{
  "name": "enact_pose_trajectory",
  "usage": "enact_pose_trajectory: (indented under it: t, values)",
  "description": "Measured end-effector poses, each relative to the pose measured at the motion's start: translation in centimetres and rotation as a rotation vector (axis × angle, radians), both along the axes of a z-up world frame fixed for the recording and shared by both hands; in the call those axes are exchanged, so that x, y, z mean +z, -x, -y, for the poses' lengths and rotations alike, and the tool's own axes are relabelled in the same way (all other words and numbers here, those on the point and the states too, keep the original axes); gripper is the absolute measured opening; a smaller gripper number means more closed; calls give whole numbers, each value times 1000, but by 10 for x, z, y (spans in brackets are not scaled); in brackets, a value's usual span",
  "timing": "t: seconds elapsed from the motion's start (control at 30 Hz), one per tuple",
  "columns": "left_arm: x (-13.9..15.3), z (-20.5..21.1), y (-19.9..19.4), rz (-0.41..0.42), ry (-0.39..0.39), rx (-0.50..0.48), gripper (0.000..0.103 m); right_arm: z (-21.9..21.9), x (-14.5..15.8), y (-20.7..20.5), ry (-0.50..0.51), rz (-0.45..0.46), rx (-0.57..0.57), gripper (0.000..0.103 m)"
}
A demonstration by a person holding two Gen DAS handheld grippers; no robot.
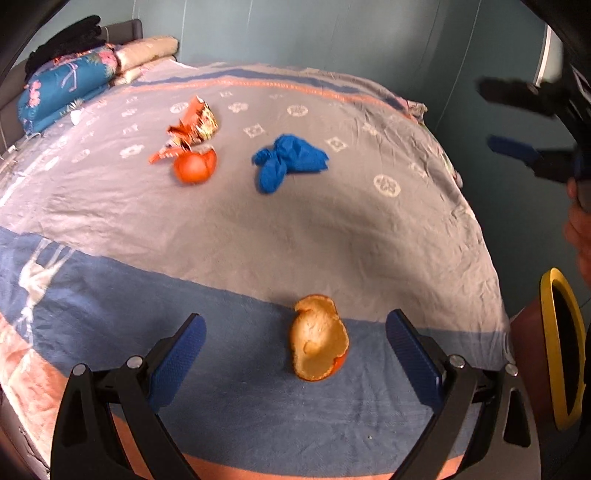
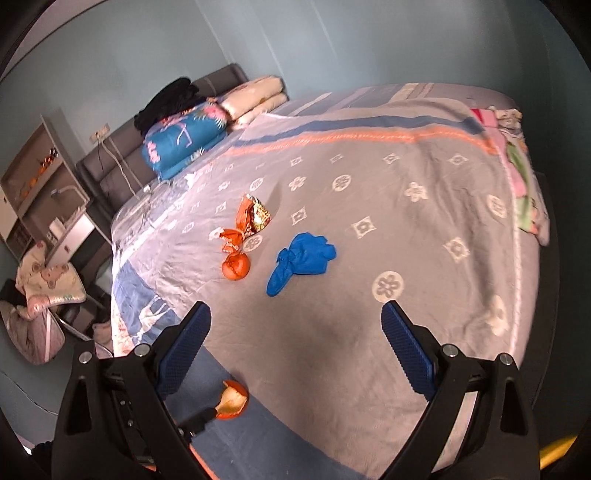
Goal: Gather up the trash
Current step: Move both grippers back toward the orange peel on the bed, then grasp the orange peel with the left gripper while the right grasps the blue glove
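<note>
grey patterned bedspread (image 1: 332, 229) under teal walls (image 1: 332, 33); both hand-held grippers (image 1: 295, 343) (image 2: 295, 339) gape empty.

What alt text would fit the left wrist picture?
An open left gripper frames an orange peel on a patterned bedspread. Farther off lie a blue glove, another peel and a crumpled wrapper.

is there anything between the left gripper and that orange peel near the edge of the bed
Nothing visible. The orange peel lies alone on the bedspread, just ahead of the open left gripper, with only bare cloth between them. The other trash sits farther back.
</note>
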State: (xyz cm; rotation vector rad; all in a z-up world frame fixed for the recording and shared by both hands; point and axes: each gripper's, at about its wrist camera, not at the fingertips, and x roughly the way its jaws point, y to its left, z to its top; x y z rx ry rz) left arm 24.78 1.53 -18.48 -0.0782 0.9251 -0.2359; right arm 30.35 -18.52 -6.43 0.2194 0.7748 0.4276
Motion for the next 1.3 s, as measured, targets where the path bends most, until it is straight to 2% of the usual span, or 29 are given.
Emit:
enact_pose_trajectory:
  t: [0.2, 0.43, 0.63, 0.9, 0.97, 1.0, 1.07, 1.13, 1.17, 1.27, 1.3]
  values:
    - [-17, -1, -10, -32, 16, -7, 94, -25, -29, -40, 9, -89, 47, 90]
    - [-32, -8, -25, -86, 80, -1, 91, -49, -60, -87, 25, -170, 65, 90]
    - [-35, -11, -32, -103, 106, 9, 74, -72, -88, -123, 43, -193, 81, 90]
    - [-37, -11, -40, -122, 111, 26, 58, -102, -123, -168, 82, -238, 102, 90]
    - [-37, -14, -44, -135, 121, 28, 47, -108, -128, -178, 92, -236, 100, 89]
    - [-37, -15, -45, -139, 125, 28, 46, -110, -130, -179, 97, -236, 103, 89]
    - [-39, -15, -46, -140, 121, 29, 38, -115, -134, -185, 115, -241, 105, 85]
    - [-40, -13, -45, -134, 104, 26, 30, -122, -142, -192, 155, -266, 106, 71]
    - [-40, -12, -45, -134, 104, 23, 24, -123, -144, -193, 173, -267, 101, 69]
    - [-42, -10, -46, -138, 111, 14, 14, -126, -143, -192, 210, -255, 91, 59]
    - [-42, -9, -45, -137, 110, 13, 12, -126, -143, -193, 219, -254, 87, 47]
